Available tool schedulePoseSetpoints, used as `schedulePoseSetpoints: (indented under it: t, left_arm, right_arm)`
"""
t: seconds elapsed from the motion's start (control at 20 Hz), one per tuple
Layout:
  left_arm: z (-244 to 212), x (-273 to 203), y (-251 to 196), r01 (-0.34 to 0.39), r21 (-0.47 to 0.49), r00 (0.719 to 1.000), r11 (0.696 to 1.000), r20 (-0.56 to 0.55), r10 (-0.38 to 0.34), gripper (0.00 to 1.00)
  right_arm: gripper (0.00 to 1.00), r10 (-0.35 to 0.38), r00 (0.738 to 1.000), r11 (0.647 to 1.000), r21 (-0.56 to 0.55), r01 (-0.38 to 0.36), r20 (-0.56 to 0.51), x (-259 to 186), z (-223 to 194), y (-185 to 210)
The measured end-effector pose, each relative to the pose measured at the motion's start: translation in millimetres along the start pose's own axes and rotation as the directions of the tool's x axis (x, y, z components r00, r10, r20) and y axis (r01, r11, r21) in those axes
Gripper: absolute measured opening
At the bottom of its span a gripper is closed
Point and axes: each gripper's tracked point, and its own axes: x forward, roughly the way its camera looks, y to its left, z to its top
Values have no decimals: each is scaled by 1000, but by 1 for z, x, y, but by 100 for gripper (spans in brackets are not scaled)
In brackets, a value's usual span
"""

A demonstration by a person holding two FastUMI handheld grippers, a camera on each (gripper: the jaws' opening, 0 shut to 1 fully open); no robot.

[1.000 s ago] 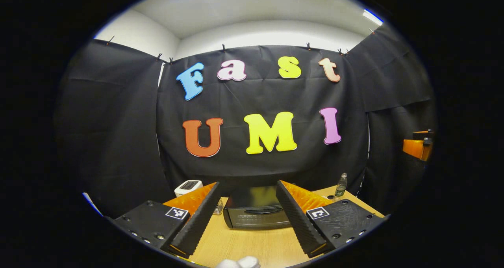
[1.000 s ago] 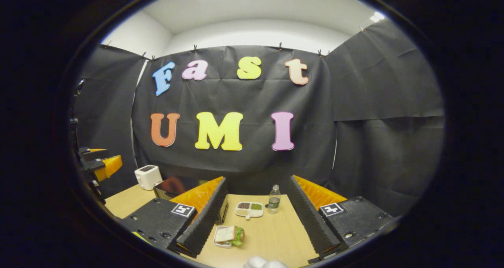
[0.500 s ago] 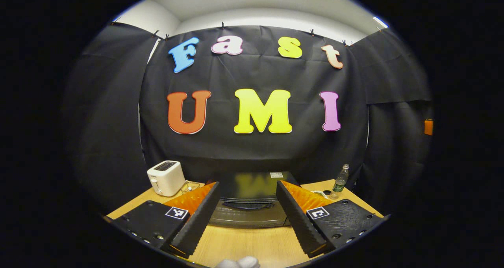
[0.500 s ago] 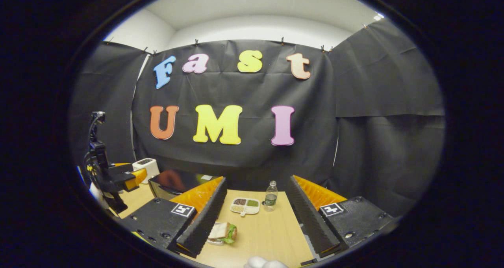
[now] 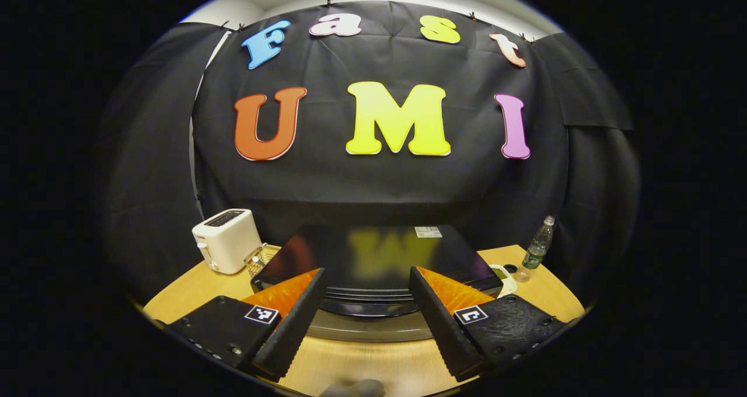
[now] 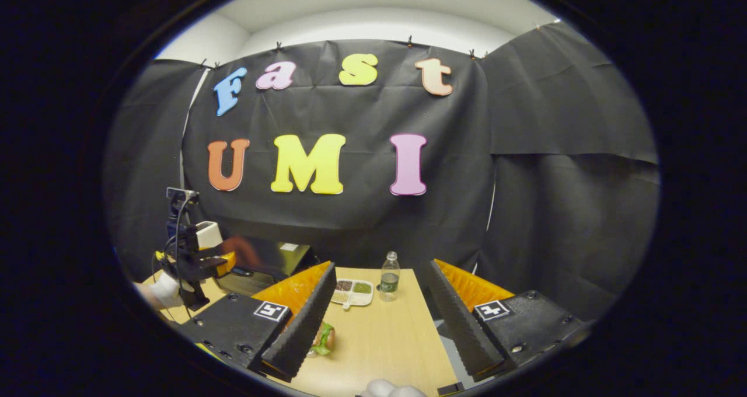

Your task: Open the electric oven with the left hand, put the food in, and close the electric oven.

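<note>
Black oven sits between the left hand-held gripper fingers — spread apart; right hand-held gripper likewise apart.

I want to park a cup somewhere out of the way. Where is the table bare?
Bare wood lies between the right claw fingers, bordered by the sandwich, snack tray and bottle. Crowded: the left side, with oven, toaster and left claw.
</note>
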Motion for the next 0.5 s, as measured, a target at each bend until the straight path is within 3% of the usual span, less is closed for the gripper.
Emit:
schedulePoseSetpoints:
  t: [0.25,0.3,0.35,0.5]
  left_arm:
    - [-29,18,9,-9,39,998,999,-58,12,95]
    - [-28,20,7,-4,33,998,999,-57,5,87]
    - [-30,19,8,0,32,998,999,-67,2,96]
    - [-30,14,9,-7,41,997,999,-74,10,97]
  right_arm:
    - [92,21,999,1000,-6,-21,-31,9,-11,4]
    - [92,26,999,1000,-3,-26,-34,11,-12,5]
    - [92,28,999,1000,0,-28,-37,11,-12,5]
    - [92,26,999,1000,5,-26,-36,12,-12,3]
